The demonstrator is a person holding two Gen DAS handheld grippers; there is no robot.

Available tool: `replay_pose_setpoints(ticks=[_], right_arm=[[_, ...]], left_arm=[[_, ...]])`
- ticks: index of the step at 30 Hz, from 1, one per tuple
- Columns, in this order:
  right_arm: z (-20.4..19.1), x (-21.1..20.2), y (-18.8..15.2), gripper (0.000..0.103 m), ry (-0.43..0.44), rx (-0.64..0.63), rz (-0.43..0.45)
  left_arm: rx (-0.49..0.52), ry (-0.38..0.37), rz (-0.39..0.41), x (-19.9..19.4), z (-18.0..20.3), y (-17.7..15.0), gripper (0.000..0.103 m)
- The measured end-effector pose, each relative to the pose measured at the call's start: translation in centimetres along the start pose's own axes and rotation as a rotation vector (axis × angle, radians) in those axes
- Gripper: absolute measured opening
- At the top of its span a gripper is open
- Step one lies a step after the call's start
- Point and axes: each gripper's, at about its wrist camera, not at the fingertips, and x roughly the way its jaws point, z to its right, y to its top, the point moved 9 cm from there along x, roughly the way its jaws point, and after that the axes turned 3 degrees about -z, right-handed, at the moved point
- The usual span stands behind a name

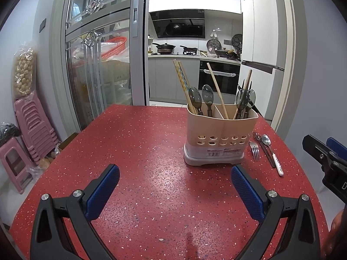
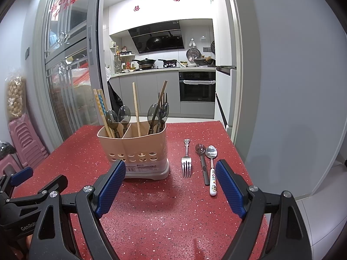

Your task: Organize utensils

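Observation:
A beige utensil holder [image 1: 221, 137] [image 2: 138, 151] stands on the red speckled table [image 1: 138, 156] [image 2: 164, 212], filled with chopsticks and dark spoons. To its right lie a metal fork [image 2: 186, 162] [image 1: 254, 150], a dark-handled spoon [image 2: 202, 162] [image 1: 263, 148] and a white-handled spoon [image 2: 212, 169] [image 1: 273, 155], side by side. My right gripper [image 2: 171, 174] hovers open in front of them, nothing between its blue pads. My left gripper [image 1: 175, 178] is open too, empty, left of and short of the holder. The right gripper's tip [image 1: 325, 153] shows at the left wrist view's right edge.
The table's far edge faces an open kitchen doorway with an oven [image 2: 197, 86]. A glass sliding door [image 1: 97, 65] stands at the left. Pink stacked stools [image 1: 30, 125] sit on the floor beside the table's left side. A wall [image 2: 292, 86] runs close along the right.

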Motion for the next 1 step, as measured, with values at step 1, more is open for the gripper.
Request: replay_pose_setpoints(ticks=[1], right_arm=[[0.02,0.04,-0.01,0.087,0.0,-0.001,0.001]], left_arm=[[-0.001,0.001,0.0,-0.01,-0.04,0.01,0.103]])
